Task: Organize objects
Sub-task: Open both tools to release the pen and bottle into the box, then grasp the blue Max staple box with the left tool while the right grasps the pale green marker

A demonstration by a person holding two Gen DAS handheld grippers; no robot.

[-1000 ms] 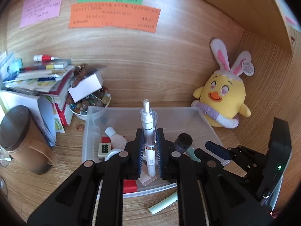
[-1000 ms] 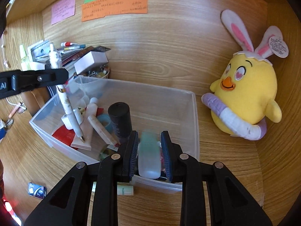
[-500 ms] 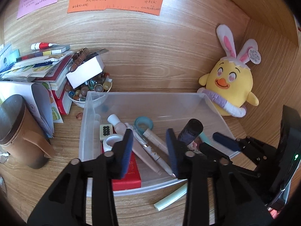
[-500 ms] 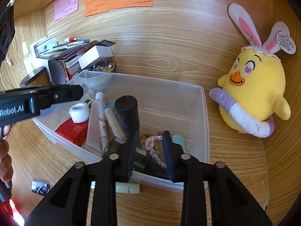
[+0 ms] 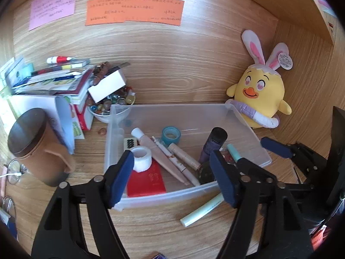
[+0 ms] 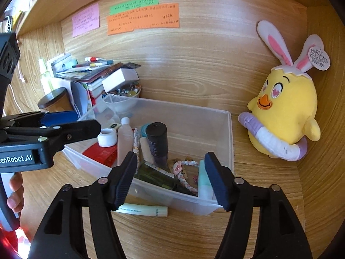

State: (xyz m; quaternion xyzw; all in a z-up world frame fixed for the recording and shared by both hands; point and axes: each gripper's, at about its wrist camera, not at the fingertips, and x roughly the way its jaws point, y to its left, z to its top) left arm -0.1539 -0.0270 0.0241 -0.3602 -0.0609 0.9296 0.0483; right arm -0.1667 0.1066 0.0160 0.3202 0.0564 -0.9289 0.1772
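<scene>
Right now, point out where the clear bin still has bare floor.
Free: the clear plastic bin floor along its back wall and its corner nearest the yellow plush chick. Crowded: the bin's left half and its near edge.

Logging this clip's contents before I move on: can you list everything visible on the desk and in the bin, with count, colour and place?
storage bin: 1, clear, desk centre
tape rolls: 2, white and teal, in bin
pens and tubes: several, pale, in bin
black-capped bottle: 1, dark, in bin
red packet: 1, in bin
mint tube: 1, on desk before bin
plush chick: 1, yellow, right of bin
bead bowl: 1, left of bin
brown cup: 1, far left
sticky notes: 3, wall
left gripper: jaws open, empty
right gripper: jaws open, empty
</scene>
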